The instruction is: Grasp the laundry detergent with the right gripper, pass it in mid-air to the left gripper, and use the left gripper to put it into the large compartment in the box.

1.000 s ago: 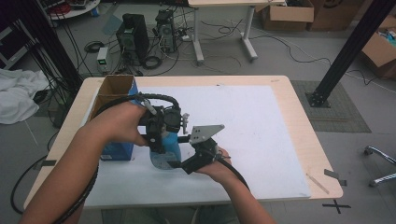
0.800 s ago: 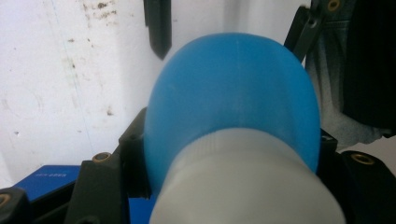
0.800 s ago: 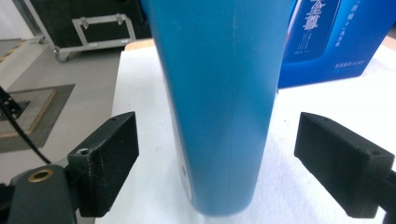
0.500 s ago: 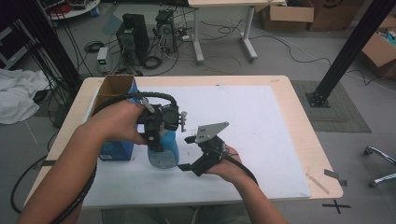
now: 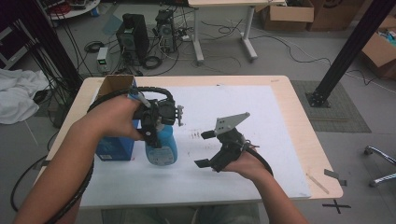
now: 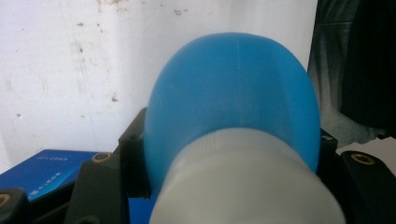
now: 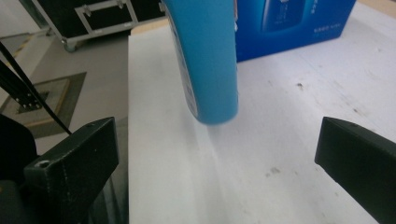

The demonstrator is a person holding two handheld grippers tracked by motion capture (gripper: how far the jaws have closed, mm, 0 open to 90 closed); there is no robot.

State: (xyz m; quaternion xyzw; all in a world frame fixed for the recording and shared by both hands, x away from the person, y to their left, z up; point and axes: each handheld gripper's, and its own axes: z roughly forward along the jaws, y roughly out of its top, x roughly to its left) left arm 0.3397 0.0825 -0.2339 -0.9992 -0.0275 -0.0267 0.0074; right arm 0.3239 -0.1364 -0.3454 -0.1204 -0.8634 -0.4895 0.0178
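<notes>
- From above, the left hand-held gripper [image 5: 156, 122] is reaching in over the left half of the counter [image 5: 280, 112], clamped tight on the top end of a blue bottle [image 5: 161, 148] and holding it with its base hanging toward the counter's near edge.
- The left gripper view is looking down the bottle [image 6: 233, 93] from its pale neck, showing what the high view is hiding: the black jaws are pressing the bottle from both sides just below the neck.
- The right gripper view is catching the bottle [image 7: 208, 60] side-on, with its rounded base hovering just above the white sheet [image 7: 280, 140], not quite touching as far as I can tell.
- The right hand-held gripper [image 5: 205, 148] is sitting to the right of the bottle, nearer the counter's near edge; its jaws have just been opening and are standing wide apart with nothing between them.
- The bottle is looking smooth, bright blue and glossy, widening from the neck into a rounded body.
- A dark blue box [image 5: 114, 149] is standing just left of the bottle, near the counter's left edge.
- The sheet is covering most of the pale wooden counter and is showing small dark specks.
- Beyond the far edge, computer towers [image 5: 133, 35] and cables are lying on the grey floor, with cardboard boxes [image 5: 285, 16] farther back.
</notes>
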